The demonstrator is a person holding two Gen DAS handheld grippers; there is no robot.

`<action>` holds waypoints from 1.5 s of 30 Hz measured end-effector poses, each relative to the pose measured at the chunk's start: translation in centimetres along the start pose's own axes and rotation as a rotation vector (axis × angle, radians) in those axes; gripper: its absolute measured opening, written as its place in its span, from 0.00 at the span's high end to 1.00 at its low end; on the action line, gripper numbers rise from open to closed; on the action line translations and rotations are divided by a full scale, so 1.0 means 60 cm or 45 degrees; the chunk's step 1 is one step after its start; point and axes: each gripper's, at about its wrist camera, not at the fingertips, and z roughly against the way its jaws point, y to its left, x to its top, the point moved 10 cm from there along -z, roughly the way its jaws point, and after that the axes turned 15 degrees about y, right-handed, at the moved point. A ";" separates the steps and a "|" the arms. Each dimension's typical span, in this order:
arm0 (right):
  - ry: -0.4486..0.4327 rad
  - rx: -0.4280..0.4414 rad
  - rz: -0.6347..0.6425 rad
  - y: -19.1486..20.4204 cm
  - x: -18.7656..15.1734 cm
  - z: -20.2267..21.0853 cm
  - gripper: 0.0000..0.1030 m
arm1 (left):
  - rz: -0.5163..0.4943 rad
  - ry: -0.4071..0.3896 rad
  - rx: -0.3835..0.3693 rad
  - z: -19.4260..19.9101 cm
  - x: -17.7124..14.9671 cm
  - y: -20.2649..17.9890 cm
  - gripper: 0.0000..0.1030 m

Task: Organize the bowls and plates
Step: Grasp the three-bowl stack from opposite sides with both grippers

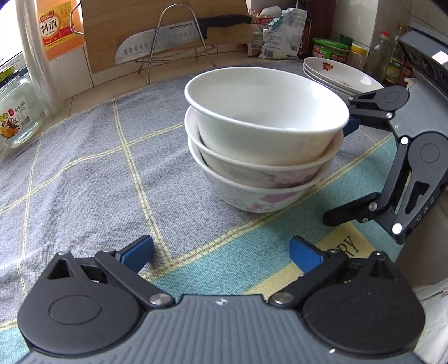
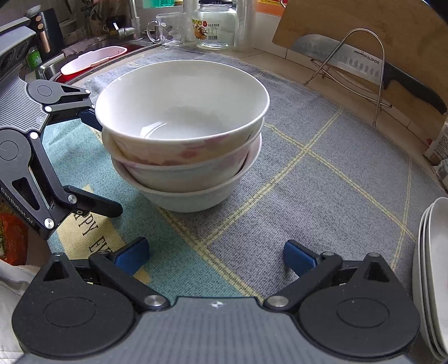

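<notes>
**Three bowls nested on the mat, both grippers released**

We see a stack of three bowls [image 1: 263,140] standing on a checked grey and teal cloth mat [image 1: 84,173] that covers the counter. The top bowl [image 1: 266,103] is plain white inside and sits slightly tilted in the middle bowl [image 1: 268,161]; the bottom bowl [image 1: 252,196] carries a pink floral pattern and rests on the mat.

Our left gripper [image 1: 221,252] hangs low over the mat in front of the stack, its jaws spread wide with nothing between them; its blue pads [image 1: 138,252] touch no bowl. Our right gripper [image 2: 215,256] is likewise spread wide and empty over the mat, near the stack but apart from it. In the left wrist view the right gripper comes in from the right edge, one blue pad just beside the top bowl's rim; we cannot tell whether it touches.

A stack of white plates [image 1: 336,74] sits on the mat behind the bowls to the right; in the right wrist view it shows at the right edge. Against the back wall a wooden cutting board [image 1: 156,25] leans, with a Supor knife [image 1: 179,39] in a wire rack [image 1: 179,47] before it. A glass jar [image 2: 215,28], a glass mug [image 2: 168,29] and a sink [image 2: 92,56] lie beyond the mat's far edge.
</notes>
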 end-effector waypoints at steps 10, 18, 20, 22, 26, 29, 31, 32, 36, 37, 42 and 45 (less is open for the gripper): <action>-0.095 -0.006 -0.016 -0.001 -0.013 0.004 0.00 | -0.138 -0.074 -0.060 -0.004 0.013 0.001 0.00; -0.070 -0.024 -0.051 -0.002 0.000 0.000 0.00 | -0.260 -0.098 -0.116 -0.008 0.028 0.001 0.00; -0.046 -0.021 -0.037 0.001 0.006 -0.001 0.00 | -0.316 -0.108 -0.128 -0.007 0.032 -0.001 0.02; -0.034 -0.015 -0.011 0.007 0.014 0.001 0.00 | -0.369 -0.129 -0.150 -0.003 0.039 0.000 0.02; -0.062 -0.011 0.094 0.021 0.040 0.015 0.00 | -0.452 -0.159 -0.194 0.003 0.054 0.000 0.03; -0.068 -0.016 0.164 0.024 0.054 0.018 0.00 | -0.511 -0.174 -0.226 0.008 0.062 -0.003 0.03; -0.065 -0.001 0.206 0.023 0.061 0.016 0.00 | -0.526 -0.173 -0.237 0.009 0.065 -0.005 0.03; -0.062 0.003 0.230 0.023 0.064 0.015 0.00 | -0.530 -0.176 -0.240 0.011 0.067 -0.006 0.03; -0.051 0.033 0.310 0.024 0.072 0.018 0.04 | -0.578 -0.186 -0.251 0.018 0.072 -0.017 0.07; -0.049 0.038 0.336 0.024 0.073 0.021 0.05 | -0.591 -0.182 -0.257 0.018 0.073 -0.020 0.08; -0.049 0.070 0.398 0.023 0.074 0.035 0.10 | -0.633 -0.157 -0.272 0.015 0.077 -0.022 0.10; -0.034 0.098 0.422 0.023 0.075 0.037 0.14 | -0.655 -0.151 -0.277 0.016 0.076 -0.021 0.10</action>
